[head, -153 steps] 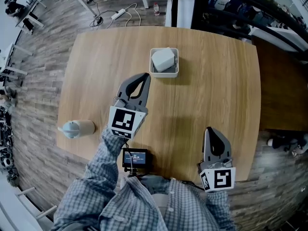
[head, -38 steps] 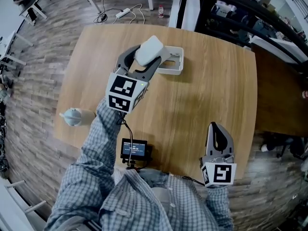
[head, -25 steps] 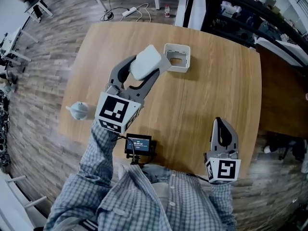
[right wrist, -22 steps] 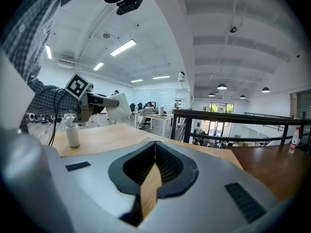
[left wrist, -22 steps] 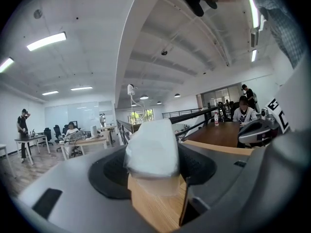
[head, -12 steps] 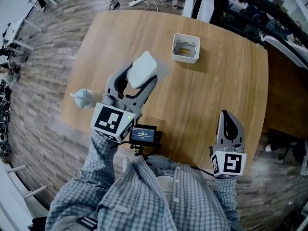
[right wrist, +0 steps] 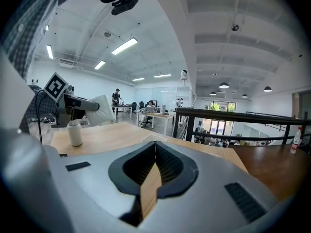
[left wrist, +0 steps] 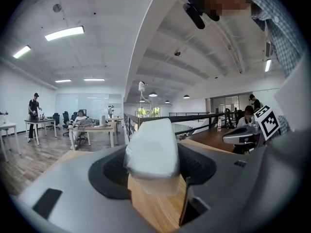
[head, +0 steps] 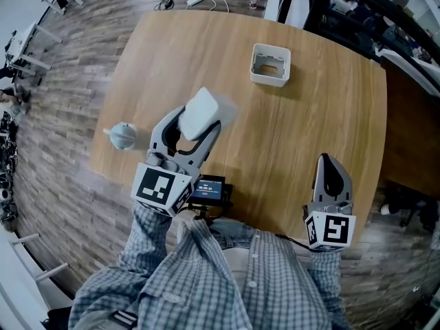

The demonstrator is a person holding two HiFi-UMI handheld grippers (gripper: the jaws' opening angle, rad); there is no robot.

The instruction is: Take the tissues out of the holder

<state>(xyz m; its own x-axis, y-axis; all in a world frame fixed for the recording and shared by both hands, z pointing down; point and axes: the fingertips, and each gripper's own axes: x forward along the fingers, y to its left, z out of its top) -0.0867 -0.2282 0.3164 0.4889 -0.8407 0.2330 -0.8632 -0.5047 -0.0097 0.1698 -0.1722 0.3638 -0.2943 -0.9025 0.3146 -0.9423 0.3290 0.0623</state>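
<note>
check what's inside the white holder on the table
No tissues: the holder shows only a brownish bottom. Its walls hide the inner edges. The tissue pack sits in the left gripper's jaws.

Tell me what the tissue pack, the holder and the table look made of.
The tissue pack: soft white paper, probably in thin film; its corners are rounded and its edges look slightly translucent.
The holder: likely matte white plastic, with smooth even walls.
The table: wood or wood-look laminate, with visible grain and a satin finish.

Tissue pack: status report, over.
Left gripper shut on tissue pack, held off the table. Right gripper shut, empty. Holder empty, across the table. Bottle to the left, clear of the pack.
</note>
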